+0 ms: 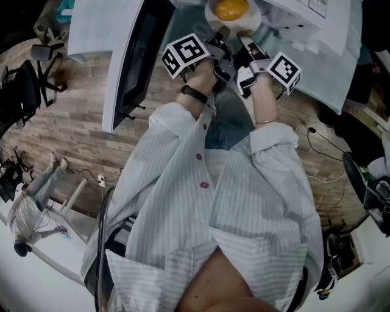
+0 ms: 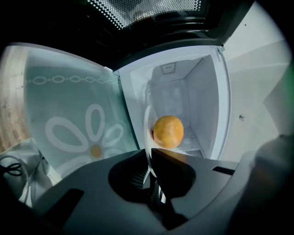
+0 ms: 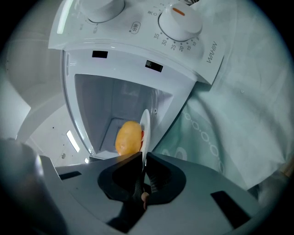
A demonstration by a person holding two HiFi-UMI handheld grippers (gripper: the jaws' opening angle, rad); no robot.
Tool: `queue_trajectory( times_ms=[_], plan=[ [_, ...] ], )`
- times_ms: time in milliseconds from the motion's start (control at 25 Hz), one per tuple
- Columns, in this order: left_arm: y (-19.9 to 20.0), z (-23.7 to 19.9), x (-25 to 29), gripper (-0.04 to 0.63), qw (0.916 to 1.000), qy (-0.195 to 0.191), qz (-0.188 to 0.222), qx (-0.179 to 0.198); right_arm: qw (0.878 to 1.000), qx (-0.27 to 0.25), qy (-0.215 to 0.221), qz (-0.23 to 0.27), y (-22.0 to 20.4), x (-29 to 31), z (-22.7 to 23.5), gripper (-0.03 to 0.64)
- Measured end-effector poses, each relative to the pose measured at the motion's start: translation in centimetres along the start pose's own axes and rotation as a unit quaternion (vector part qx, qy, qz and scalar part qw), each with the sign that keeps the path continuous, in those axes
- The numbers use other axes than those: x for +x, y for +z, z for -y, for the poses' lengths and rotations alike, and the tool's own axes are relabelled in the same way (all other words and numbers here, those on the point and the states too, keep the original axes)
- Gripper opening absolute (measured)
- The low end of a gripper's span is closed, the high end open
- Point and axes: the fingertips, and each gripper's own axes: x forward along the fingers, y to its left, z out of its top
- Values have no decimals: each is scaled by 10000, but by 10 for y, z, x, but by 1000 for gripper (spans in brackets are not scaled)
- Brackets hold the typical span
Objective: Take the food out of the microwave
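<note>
Left gripper [image 2: 149, 155]: jaws narrow, pinched on the rim of a white plate [image 2: 147, 123]. Right gripper [image 3: 143, 159]: likewise clamped on the opposite rim. Round orange-yellow food [image 2: 168, 131] sits on the plate, held between both grippers at the mouth of the open microwave [image 3: 138, 50]. Door [image 1: 131, 55] swung wide at left. Flower-patterned tablecloth [image 2: 78, 124] under the microwave.

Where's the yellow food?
The yellow food is top middle in the head view, on the white plate pinched by left gripper and right gripper.
</note>
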Motion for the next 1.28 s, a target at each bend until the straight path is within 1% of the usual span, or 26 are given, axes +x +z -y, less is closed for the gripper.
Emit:
queue_trajectory(
  times_ms=[80, 320, 480, 640, 720, 840, 1040, 1280],
  plan=[
    [-7, 0, -7, 31, 10000, -20, 63, -4, 10000, -18, 78, -42, -5, -8, 0, 44],
    [-19, 3, -25, 31, 9997, -90, 225, -18, 9998, -106, 112, -137, -17, -24, -4, 44],
    [-31, 4, -38, 31, 9994, -128, 331, -45, 9993, -143, 247, -221, -25, -38, -7, 43],
    [-37, 7, -49, 30, 9989, -168, 409, -124, 9990, -225, 242, -310, -32, -47, -11, 43],
    [-37, 11, -53, 31, 9988, -180, 432, -118, 9986, -253, 321, -348, -32, -49, -17, 43],
    [-53, 16, -61, 29, 9986, -225, 459, -119, 9983, -237, 406, -355, -35, -67, -18, 43],
    [-67, 27, -74, 29, 9984, -282, 466, -123, 9986, -192, 337, -351, -40, -89, -24, 43],
    [-90, 46, -89, 28, 9985, -325, 428, -140, 9981, -144, 486, -361, -41, -118, -36, 43]
  ],
)
